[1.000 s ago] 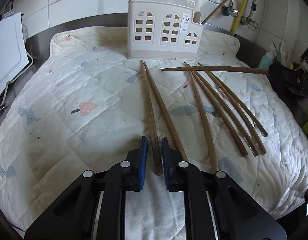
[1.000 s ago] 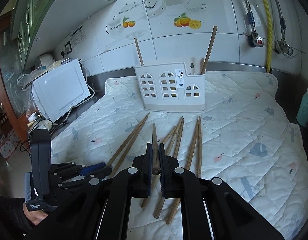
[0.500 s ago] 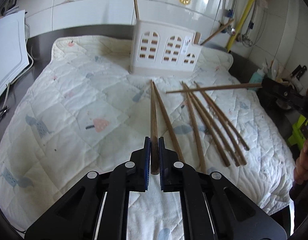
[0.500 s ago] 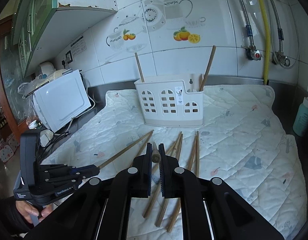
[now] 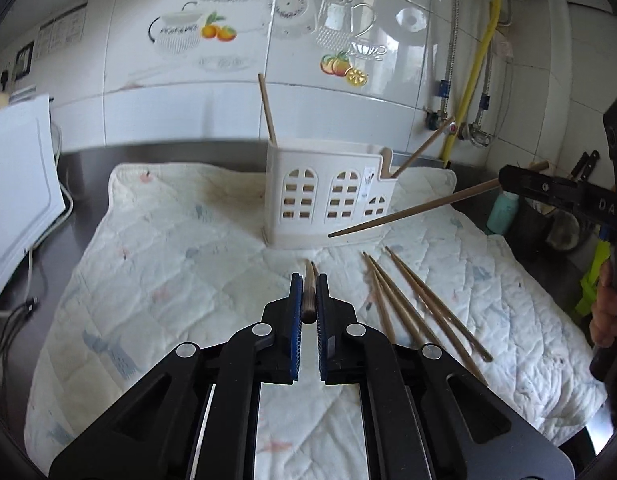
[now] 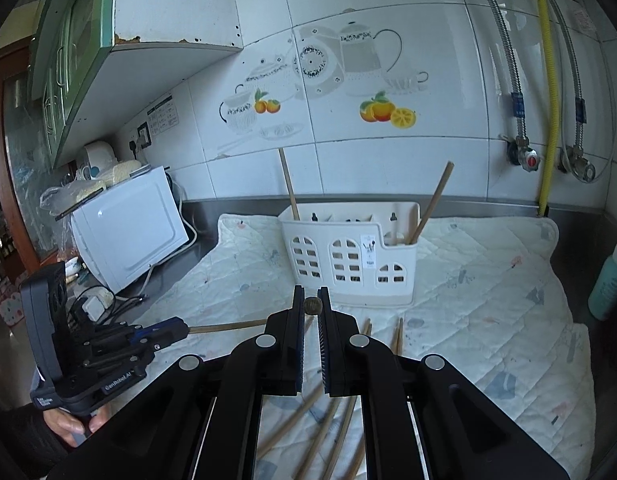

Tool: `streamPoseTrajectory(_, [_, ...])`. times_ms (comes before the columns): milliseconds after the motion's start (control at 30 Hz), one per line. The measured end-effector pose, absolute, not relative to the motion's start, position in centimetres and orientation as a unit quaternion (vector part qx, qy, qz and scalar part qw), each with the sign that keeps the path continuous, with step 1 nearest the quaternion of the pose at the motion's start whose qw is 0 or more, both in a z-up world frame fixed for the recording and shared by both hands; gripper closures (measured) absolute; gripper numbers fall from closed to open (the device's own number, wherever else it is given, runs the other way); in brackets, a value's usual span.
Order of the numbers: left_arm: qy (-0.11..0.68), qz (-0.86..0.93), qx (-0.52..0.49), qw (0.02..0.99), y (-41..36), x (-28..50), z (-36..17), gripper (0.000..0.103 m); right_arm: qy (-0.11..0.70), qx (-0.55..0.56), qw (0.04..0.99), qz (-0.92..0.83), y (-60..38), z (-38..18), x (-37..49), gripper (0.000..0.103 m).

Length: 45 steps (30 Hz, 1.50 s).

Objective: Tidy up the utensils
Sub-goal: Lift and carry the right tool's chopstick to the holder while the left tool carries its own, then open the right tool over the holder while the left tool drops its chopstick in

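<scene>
Carrying two chopsticks to the holder is judged to be the step in hand. The left tongs (image 5: 308, 300) are clenched on one wooden chopstick (image 5: 309, 298), gripped near its thick end, its shaft running forward towards the white utensil holder (image 5: 328, 204). The right tongs (image 6: 311, 306) are clamped on a second chopstick (image 6: 312, 306), seen end-on between the blue pads; in the left wrist view its shaft (image 5: 412, 210) is seen jutting across in front of the holder, lifted clear of the quilted mat (image 5: 180, 248).

The holder is stood at the far side of the mat on the worktop, with two chopsticks already leaning in it, one at its left end and one in the low right compartment. Several loose chopsticks (image 5: 420, 312) are left lying on the mat, to the right of the left tongs.

For the step to be done well, each stick should be tipped until its thin end is pointed down over the open top of the holder, and only then released. The two sticks are best kept well apart, so that neither is knocked by the other. The light plastic holder could be pushed or tipped if its rim is struck, so a gentle descent is advised.
</scene>
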<state>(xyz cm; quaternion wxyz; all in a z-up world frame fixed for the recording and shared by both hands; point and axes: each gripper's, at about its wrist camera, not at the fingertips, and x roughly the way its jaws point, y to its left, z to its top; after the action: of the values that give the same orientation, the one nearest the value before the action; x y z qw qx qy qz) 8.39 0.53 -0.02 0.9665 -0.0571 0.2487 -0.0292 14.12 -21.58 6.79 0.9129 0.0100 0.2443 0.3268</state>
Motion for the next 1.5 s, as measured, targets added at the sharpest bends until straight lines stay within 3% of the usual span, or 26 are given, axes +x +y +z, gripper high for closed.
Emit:
streamPoseTrajectory(833, [0.228, -0.078, -0.028, 0.97, 1.1, 13.5, 9.3, 0.098, 0.195, -0.049, 0.947, 0.252, -22.5, 18.6, 21.5, 0.097])
streamPoseTrajectory(1233, [0.176, -0.064, -0.004, 0.982, 1.1, 15.9, 15.2, 0.098, 0.276, -0.067, 0.932, 0.224, -20.3, 14.0, 27.5, 0.097])
streamPoseTrajectory(1500, [0.116, -0.035, 0.001, 0.993, 1.6, 18.9, 20.5, 0.098, 0.283, -0.05, 0.932, 0.221, -20.7, 12.5, 28.5, 0.094])
